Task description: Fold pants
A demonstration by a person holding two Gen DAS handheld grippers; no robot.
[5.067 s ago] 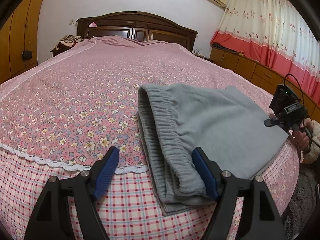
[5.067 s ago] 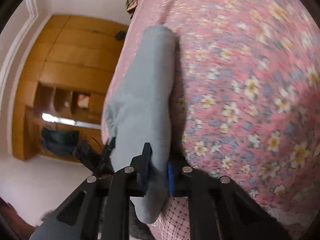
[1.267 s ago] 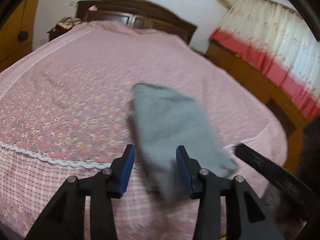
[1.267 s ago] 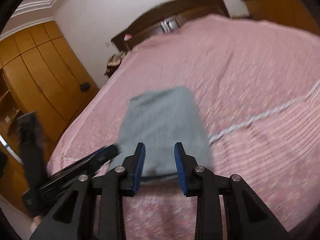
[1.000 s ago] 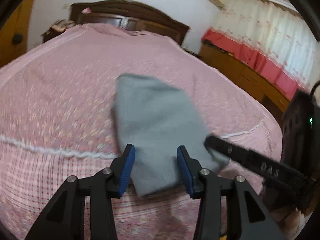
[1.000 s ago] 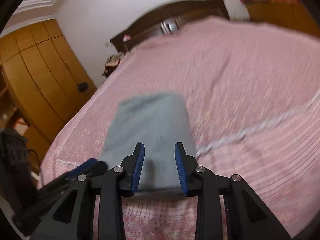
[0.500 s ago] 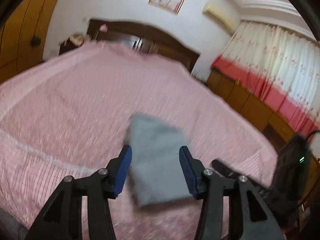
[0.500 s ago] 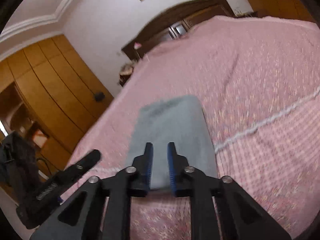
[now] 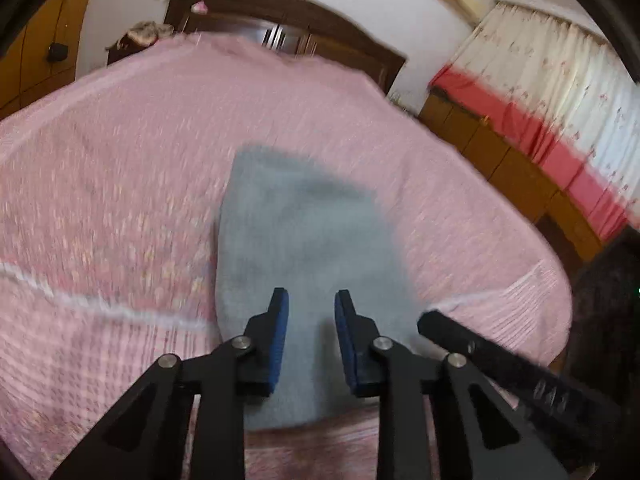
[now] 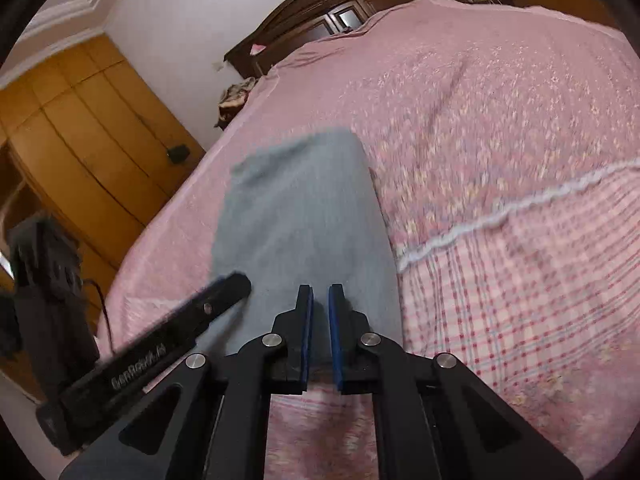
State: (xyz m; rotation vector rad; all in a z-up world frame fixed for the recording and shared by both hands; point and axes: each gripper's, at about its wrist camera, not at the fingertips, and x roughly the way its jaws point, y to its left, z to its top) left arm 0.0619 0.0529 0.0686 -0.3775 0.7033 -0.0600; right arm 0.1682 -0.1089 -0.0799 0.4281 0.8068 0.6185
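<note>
The grey pants (image 9: pixel 304 220) (image 10: pixel 300 208) lie folded into a narrow oblong on the pink floral bedspread (image 9: pixel 120 160) (image 10: pixel 500 120), close to its front edge. My left gripper (image 9: pixel 311 294) hovers over their near end with its jaws closing and nothing between the blue pads. My right gripper (image 10: pixel 320 290) hangs above the same end from the other side. Its pads are almost together and still closing on nothing. Each view catches the other gripper's black finger, the right gripper (image 9: pixel 500 364) and the left gripper (image 10: pixel 180 336), beside the pants.
A dark wooden headboard (image 9: pixel 300 24) stands at the far end of the bed. Wooden wardrobes (image 10: pixel 80 120) line one side. Low cabinets (image 9: pixel 520 172) under red and cream curtains (image 9: pixel 540 92) line the other. A white lace strip (image 10: pixel 500 208) crosses the bedspread near the front.
Both grippers' jaws have narrowed, the right almost to touching. Both views have drawn slightly up and back from the pants, which lie still and stay folded.
</note>
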